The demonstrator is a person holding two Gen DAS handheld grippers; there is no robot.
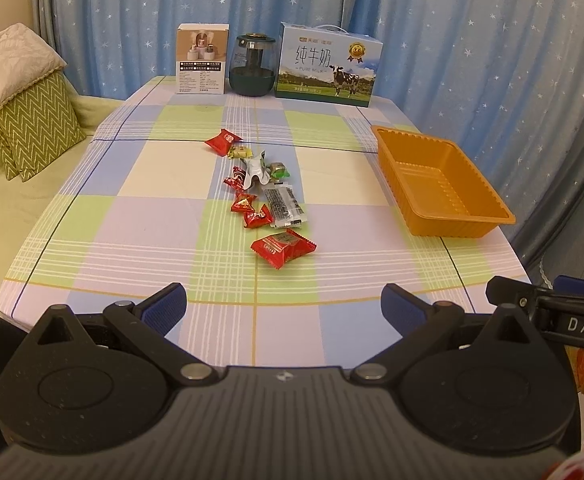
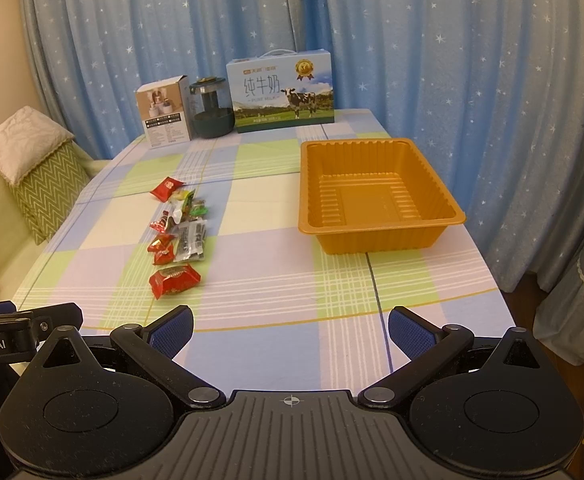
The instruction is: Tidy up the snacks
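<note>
Left wrist view shows the snacks (image 1: 261, 196) lying in a loose line down the middle of the table, straight ahead of the left gripper (image 1: 283, 306) and well beyond its fingertips. Nearest the fingers is a red packet (image 1: 283, 249), flat and crinkled, with a clear gap around it. Past it sit two small red sweets (image 1: 251, 210) touching each other, a long clear packet of dark seeds (image 1: 283, 205) just to their right, then a bunched cluster of green, yellow and silver wrappers, and a second red packet (image 1: 223, 141) at the far end.

All of these look light, with thin, slippery foil or plastic wrap that would likely slide on the cloth rather than resist. The pinched, crimped ends probably give the surest hold; the near red packet is best taken across its narrow width. The small sweets lie so close that a grab at one may nudge the other.

The orange tray (image 2: 380, 232) stands empty, ahead of the right gripper (image 2: 290, 330) and apart from the snack line, to its right. It looks like thin, ribbed plastic, easily pushed.

Both grippers hang over the near table edge with fingers spread wide, holding nothing.

At the far edge stand a small white box (image 1: 201, 60), a dark jar (image 1: 251, 66) and a milk carton (image 1: 328, 66).
</note>
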